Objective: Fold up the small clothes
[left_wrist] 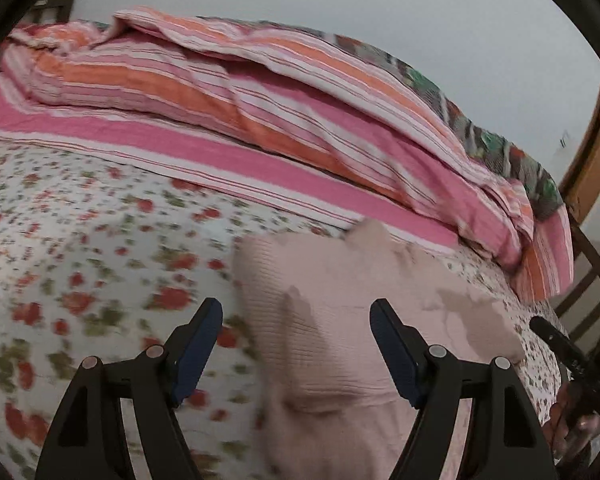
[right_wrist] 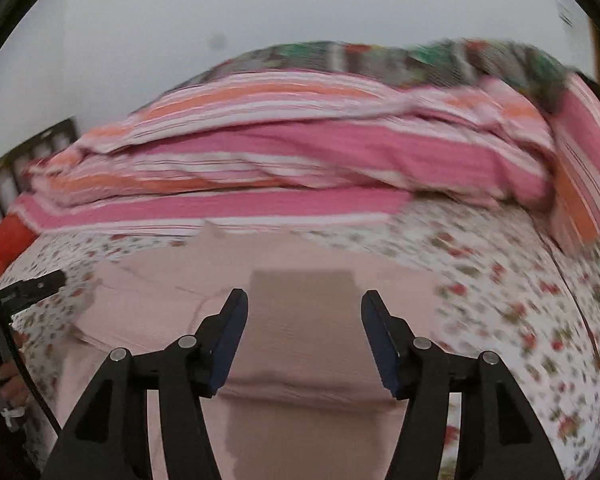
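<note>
Both jaws apart above pink garment [right_wrist: 300,264]

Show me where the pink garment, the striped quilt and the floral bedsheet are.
pink garment [right_wrist: 300,248]: right wrist view, flat middle of its far part.
striped quilt [left_wrist: 228,112]: left wrist view, an orange stripe on its folded top.
floral bedsheet [left_wrist: 80,240]: left wrist view, bare patch left of the garment.

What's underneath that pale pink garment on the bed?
The pink garment lies on a floral bedsheet, which shows all around it. Whatever lies directly beneath the cloth is covered and cannot be seen.
</note>
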The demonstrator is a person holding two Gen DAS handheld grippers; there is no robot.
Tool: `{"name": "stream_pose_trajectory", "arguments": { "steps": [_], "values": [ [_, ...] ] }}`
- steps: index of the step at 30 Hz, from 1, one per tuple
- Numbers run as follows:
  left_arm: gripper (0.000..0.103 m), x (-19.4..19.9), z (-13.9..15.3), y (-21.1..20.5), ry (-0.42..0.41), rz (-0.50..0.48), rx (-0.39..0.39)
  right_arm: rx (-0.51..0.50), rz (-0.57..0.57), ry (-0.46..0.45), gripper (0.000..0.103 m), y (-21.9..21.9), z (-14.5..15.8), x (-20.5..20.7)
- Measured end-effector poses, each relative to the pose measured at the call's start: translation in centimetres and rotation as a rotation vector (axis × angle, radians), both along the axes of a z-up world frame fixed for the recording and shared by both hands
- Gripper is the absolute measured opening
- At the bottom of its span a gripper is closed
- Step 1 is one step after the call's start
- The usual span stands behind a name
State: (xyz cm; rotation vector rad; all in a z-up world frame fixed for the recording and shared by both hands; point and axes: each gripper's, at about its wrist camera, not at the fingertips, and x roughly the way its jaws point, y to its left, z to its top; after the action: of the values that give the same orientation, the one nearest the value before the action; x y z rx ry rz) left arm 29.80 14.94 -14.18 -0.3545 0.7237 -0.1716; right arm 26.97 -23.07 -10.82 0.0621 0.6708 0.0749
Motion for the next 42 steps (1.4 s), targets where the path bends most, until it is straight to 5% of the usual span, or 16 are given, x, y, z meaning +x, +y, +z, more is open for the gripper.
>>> {"name": "stream_pose_trajectory", "arguments": {
  "steps": [8, 14, 20, 27, 37, 42],
  "values": [
    [0.047, 0.9, -1.5, -3.2, 0.016, -0.051, 0.164, 0.085, -0.059, 0.074, 0.058, -5.3, -3.9, -0.3],
    [0.041, 1.6, -2.3, -2.9, 0.051, -0.043, 0.152, 0.022, -0.048, 0.051, 0.058, -5.8, -3.7, -1.5],
    [0.007, 1.6, -2.1, -3.1, 0.014, -0.026, 0.188, 0.071, -0.042, 0.075, 0.058, -6.8, -3.9, -1.6],
    [0.006, 1.4, -0.1, -2.5, -0.094, 0.03, 0.123, 0.07, -0.011, 0.093, 0.058, -6.8, -4.0, -1.9],
    [0.006, 1.5, -1.3, -2.2, -0.009, 0.094, 0.231, 0.021, -0.027, 0.146, 0.058, -5.7, -5.3, -1.4],
    [0.006, 1.0, -1.5, -0.8, 0.007, 0.077, 0.166, 0.061, 0.042, 0.054, 0.058, -5.6, -3.4, -2.8]
  ]
}}
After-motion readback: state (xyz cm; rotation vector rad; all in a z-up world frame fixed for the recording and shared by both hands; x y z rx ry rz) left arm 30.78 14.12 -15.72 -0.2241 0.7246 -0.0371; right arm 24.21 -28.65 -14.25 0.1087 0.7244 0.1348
